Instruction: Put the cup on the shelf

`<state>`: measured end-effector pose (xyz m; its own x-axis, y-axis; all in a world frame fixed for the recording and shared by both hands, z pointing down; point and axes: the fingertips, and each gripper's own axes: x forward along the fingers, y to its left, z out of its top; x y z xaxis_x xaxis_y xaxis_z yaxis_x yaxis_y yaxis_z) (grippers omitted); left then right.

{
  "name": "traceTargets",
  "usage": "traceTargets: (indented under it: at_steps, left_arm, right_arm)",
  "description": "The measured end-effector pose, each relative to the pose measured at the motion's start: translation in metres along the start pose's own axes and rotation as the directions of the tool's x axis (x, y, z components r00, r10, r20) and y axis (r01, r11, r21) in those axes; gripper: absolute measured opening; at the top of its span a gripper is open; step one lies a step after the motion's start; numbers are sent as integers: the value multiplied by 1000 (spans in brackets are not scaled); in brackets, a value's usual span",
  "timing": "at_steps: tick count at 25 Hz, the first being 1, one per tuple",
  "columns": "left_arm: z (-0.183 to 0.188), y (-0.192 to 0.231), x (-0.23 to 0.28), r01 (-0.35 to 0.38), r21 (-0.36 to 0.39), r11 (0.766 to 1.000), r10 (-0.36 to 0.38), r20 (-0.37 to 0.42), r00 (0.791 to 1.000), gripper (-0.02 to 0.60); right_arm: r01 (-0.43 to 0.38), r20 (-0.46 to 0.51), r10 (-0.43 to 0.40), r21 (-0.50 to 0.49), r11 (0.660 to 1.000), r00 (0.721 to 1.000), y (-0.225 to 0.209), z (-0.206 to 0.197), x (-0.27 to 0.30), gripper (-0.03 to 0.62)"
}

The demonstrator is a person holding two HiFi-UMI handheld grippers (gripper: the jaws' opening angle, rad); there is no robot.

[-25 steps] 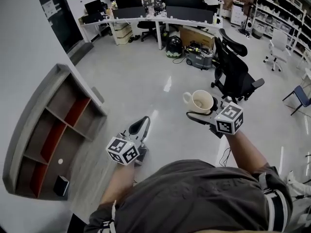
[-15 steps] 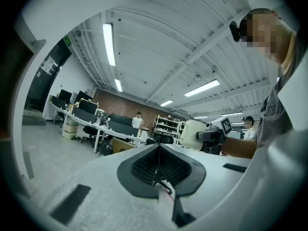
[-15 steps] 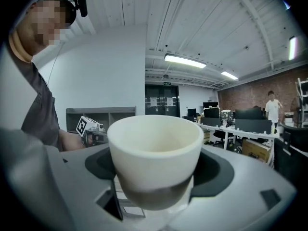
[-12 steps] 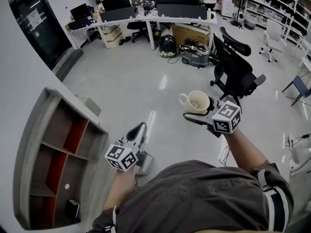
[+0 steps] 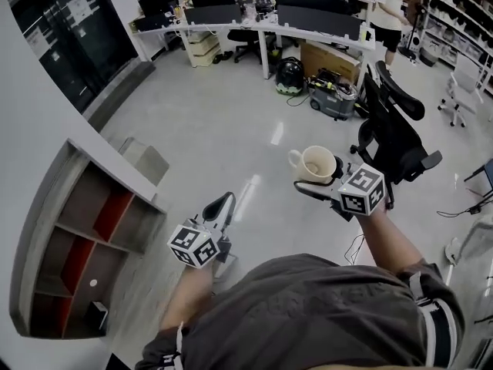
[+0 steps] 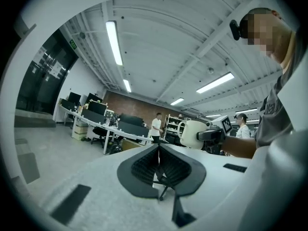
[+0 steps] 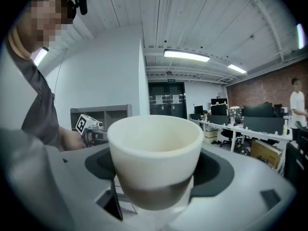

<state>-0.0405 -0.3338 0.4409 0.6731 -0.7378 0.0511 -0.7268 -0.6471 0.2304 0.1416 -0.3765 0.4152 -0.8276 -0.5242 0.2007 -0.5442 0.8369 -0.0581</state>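
Observation:
A cream cup (image 5: 317, 163) with a handle on its left sits upright between the jaws of my right gripper (image 5: 320, 176), which is shut on it over the open floor. In the right gripper view the cup (image 7: 154, 150) fills the middle, with both pads against its lower sides. The grey shelf (image 5: 81, 237) with red-backed compartments stands against the wall at the left, well apart from the cup; the shelf (image 7: 103, 115) also shows behind the left hand. My left gripper (image 5: 219, 206) is shut and empty, its pads (image 6: 166, 170) meeting, and the cup (image 6: 192, 134) shows beyond them.
A black office chair (image 5: 393, 129) stands right of the cup. Desks with monitors (image 5: 269, 18), a vacuum cleaner (image 5: 333, 99) and a standing person (image 5: 387, 6) are at the back. A small black box (image 5: 98, 314) lies in the shelf's lowest compartment. A grey panel (image 5: 144, 159) leans by the shelf.
The room has slid past in the head view: the chair and desks now sit further right. Both grippers hold the same places in the view, the cup still gripped.

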Motion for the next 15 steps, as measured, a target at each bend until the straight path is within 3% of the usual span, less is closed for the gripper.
traceTargets:
  at_steps: [7,15]
  left_arm:
    - [-3,-10,55,-84,-33,996,85,31,996,6]
    - [9,26,60,-86,-26,996,87,40,995,6]
  right_arm:
    - [-86,-29,85,-45,995,996,-64,4,0,429]
    - [-73,-33,72,-30,997,997,-76,5,28,428]
